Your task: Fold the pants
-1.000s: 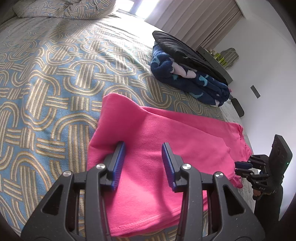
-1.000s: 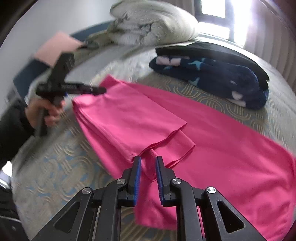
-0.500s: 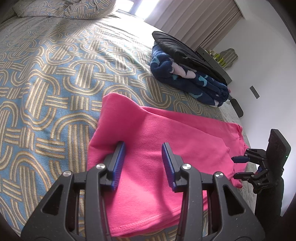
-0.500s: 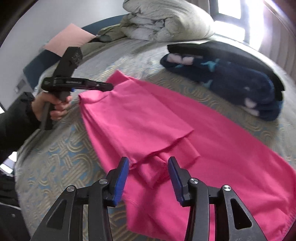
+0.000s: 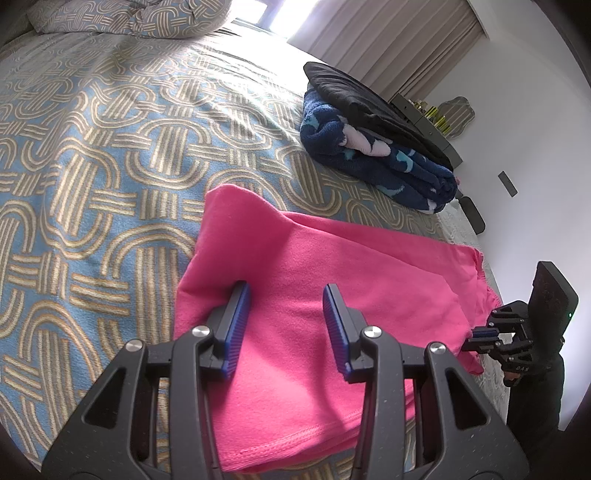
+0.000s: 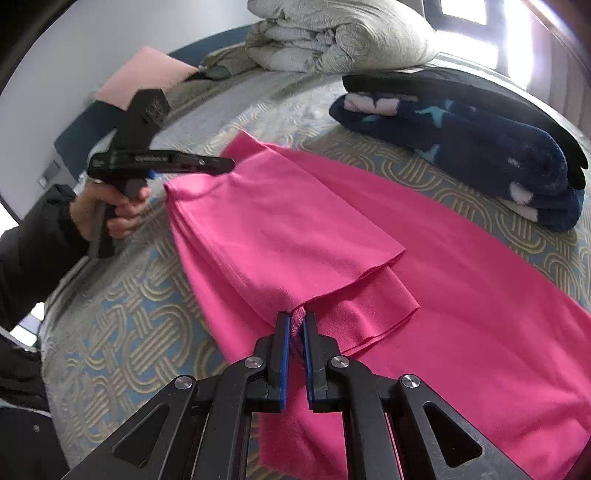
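- Pants, bright pink (image 6: pixel 461 295), lie spread over the patterned blue-and-tan bedspread (image 5: pixel 92 166); in my right wrist view they fill the centre and run off toward 4 o'clock, with one folded-over layer ending in a raw edge near the middle.
- My right gripper (image 6: pixel 297 325) sits at 6 o'clock in its own view; its jaws have just been closing and now pinch a small bunch of the pink fabric between the blue pads (image 6: pixel 284 354).
- My left gripper (image 5: pixel 284 317) stands parted, pads spread apart with the pink cloth lying under and between them; I do not see the pads pressing it, so I read it as released.
- In the right wrist view I see that left tool at 10 o'clock, its tip at the far corner of the pants, held by a hand (image 6: pixel 110 210) coming out of a dark sleeve (image 6: pixel 33 251).
- A folded navy fleece blanket (image 5: pixel 376 158) with a black garment (image 5: pixel 369 103) on top rests at 1 o'clock in the left wrist view, well apart from the pants.
- A pillow (image 5: pixel 129 18) lies at 11 o'clock there.
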Available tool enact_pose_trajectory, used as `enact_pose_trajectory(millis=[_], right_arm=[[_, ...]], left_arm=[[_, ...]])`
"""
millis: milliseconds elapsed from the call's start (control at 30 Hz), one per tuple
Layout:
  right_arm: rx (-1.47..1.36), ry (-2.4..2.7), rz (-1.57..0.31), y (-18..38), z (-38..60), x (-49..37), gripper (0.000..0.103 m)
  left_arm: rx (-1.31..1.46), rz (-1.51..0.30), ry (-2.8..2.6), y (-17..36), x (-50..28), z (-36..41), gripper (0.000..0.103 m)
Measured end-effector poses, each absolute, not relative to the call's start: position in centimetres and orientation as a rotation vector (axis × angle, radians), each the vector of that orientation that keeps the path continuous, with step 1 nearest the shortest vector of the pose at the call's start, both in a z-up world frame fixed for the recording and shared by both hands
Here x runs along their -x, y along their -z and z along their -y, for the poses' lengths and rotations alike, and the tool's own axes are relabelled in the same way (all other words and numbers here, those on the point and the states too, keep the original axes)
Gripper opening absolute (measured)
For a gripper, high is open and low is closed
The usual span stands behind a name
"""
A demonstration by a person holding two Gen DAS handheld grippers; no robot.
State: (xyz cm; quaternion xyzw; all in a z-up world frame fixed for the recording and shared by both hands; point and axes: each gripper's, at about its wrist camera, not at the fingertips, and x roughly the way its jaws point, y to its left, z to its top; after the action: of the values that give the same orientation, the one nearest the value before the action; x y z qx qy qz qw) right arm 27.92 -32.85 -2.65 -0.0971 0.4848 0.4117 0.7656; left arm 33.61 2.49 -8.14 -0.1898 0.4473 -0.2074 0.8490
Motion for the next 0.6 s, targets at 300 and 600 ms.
enact_pose_trajectory(millis=[300, 600], right_arm=[[0.304, -0.942, -1.06, 2.5, 32.8, -26.2, 0.006], [0.246, -0.943, -1.056, 2.2, 34.6, -25.2, 0.006]], left_arm=[[0.381, -0.956, 0.425, 8.1, -33.9, -2.1, 0.043], [0.273, -0.99, 0.38, 7.1, -34.1, -0.6, 0.044]])
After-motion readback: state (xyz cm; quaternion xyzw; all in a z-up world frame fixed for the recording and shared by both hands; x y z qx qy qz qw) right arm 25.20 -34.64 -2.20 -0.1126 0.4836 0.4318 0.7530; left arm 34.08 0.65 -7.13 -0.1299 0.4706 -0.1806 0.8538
